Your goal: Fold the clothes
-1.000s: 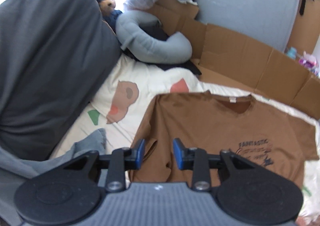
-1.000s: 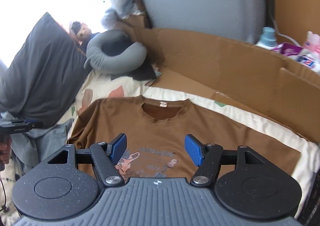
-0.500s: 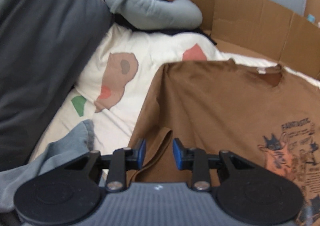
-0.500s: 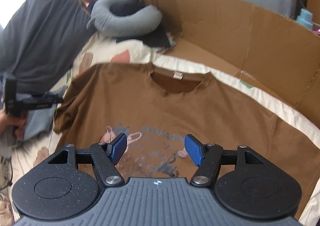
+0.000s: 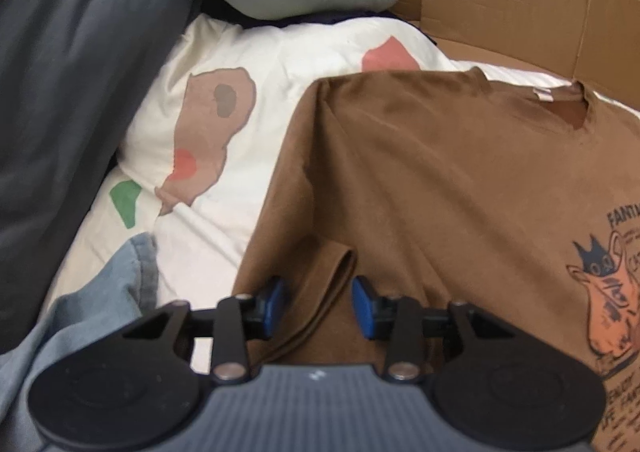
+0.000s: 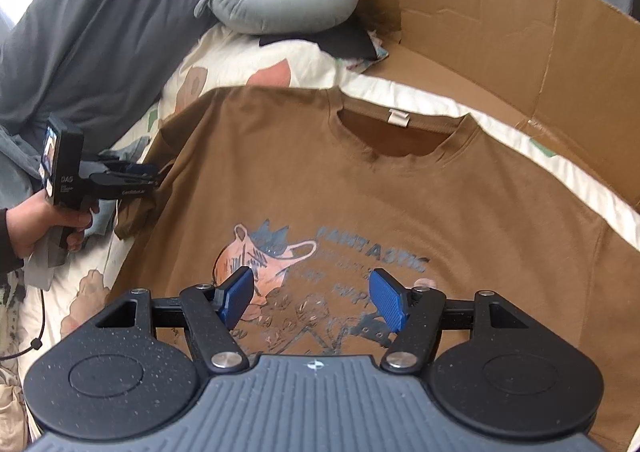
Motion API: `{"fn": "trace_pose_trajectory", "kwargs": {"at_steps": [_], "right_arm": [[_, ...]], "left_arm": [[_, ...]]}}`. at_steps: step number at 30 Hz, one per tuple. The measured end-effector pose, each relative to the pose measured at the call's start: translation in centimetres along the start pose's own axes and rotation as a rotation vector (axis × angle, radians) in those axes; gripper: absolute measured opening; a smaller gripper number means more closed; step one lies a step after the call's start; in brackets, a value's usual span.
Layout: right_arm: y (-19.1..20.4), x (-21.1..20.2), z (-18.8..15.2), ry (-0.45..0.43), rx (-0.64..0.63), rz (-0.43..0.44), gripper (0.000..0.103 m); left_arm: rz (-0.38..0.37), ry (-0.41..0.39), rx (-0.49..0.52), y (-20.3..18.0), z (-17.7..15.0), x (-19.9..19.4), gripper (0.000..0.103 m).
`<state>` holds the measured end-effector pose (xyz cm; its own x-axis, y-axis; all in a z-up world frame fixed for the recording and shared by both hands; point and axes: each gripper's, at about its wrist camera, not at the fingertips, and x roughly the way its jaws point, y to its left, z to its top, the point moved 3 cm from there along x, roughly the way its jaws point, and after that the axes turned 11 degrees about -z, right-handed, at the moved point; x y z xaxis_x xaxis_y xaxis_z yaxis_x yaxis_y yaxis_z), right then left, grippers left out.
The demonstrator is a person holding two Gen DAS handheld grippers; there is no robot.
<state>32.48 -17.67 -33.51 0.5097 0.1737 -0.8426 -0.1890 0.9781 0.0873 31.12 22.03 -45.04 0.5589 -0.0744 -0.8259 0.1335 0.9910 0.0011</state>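
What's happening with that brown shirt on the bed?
A person holds a gripper in each hand to fold the T-shirt, which lies flat, print up, on the bedspread. The left gripper is open at the sleeve; the right gripper hovers open above the print. Nothing is folded yet.

Both grippers: black linkage arms with silver screws; blue ribbed pads point(image 6: 390, 302); grey ribbed housing; left gripper point(image 6: 154, 175) carries white lettering; dark sleeve point(image 6: 4, 240).
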Motion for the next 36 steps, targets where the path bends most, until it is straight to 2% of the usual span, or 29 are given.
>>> {"fn": "trace_pose_trajectory", "kwargs": {"at_steps": [4, 6, 7, 9, 10, 15, 22, 31, 36], "right_arm": [[0.4, 1.0, -0.4, 0.018, 0.000, 0.011, 0.070], [0.6, 1.4, -0.5, 0.025, -0.002, 0.014, 0.070], [0.7, 1.6, -0.6, 0.029, -0.003, 0.015, 0.070], [0.8, 1.8, -0.8, 0.033, -0.008, 0.020, 0.070], [0.9, 1.8, -0.8, 0.032, -0.011, 0.021, 0.070], [1.0, 1.7, -0.8, 0.026, -0.021, 0.034, 0.070], [1.4, 1.6, -0.4, 0.011, -0.026, 0.043, 0.070], [2.2, 2.2, 0.2, 0.014, -0.051, 0.051, 0.070], [2.6, 2.5, 0.6, 0.015, -0.067, 0.053, 0.070]], "left_arm": [[0.008, -0.022, 0.017, 0.1, -0.1, 0.6, 0.050], [0.009, -0.034, 0.017, 0.2, -0.1, 0.3, 0.046], [0.009, -0.040, 0.015, 0.2, 0.0, 0.1, 0.042], [0.009, -0.051, 0.012, 0.3, 0.1, -0.4, 0.010], [0.009, -0.056, 0.010, 0.4, 0.2, -0.6, 0.008], [-0.008, -0.119, 0.003, 1.7, 1.5, -3.5, 0.007], [-0.009, -0.158, -0.111, 5.6, 3.6, -6.6, 0.006], [0.030, -0.193, -0.197, 9.9, 6.0, -7.9, 0.005], [0.044, -0.177, -0.251, 12.4, 7.1, -7.1, 0.005]]}}
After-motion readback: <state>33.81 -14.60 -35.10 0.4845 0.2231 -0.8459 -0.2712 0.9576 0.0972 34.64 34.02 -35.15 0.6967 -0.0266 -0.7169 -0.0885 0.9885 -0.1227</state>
